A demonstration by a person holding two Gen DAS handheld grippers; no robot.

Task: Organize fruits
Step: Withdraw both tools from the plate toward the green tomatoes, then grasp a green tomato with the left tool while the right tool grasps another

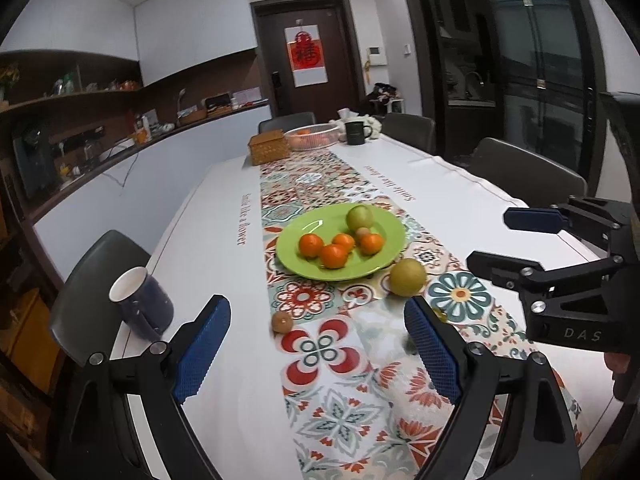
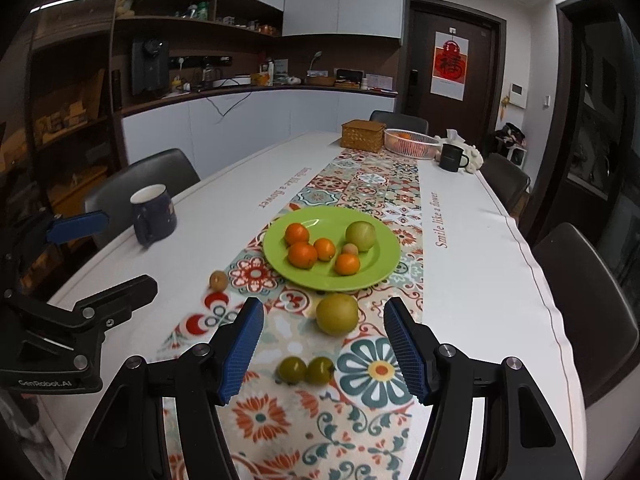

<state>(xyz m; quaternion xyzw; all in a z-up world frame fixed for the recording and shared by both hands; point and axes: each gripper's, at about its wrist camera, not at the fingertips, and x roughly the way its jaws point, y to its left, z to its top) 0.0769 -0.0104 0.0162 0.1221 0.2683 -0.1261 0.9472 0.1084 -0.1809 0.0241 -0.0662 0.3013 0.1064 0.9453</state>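
Observation:
A green plate (image 1: 380,268) (image 2: 384,276) on the patterned runner holds several oranges (image 1: 334,256) (image 2: 303,255), a green apple (image 1: 359,217) (image 2: 360,235) and a small brown fruit (image 2: 350,249). A yellow-green pear (image 1: 407,277) (image 2: 337,314) lies just in front of the plate. Two small green fruits (image 2: 306,370) lie side by side near my right gripper (image 2: 324,348), which is open and empty above the runner. A small brown fruit (image 1: 282,322) (image 2: 218,280) lies left of the plate. My left gripper (image 1: 318,348) is open and empty.
A dark blue mug (image 1: 142,306) (image 2: 154,214) stands at the table's left edge. A wicker box (image 1: 269,146) (image 2: 363,134), a white basket (image 1: 314,136) (image 2: 412,142) and a black mug (image 1: 357,132) (image 2: 452,157) stand at the far end. Chairs surround the table.

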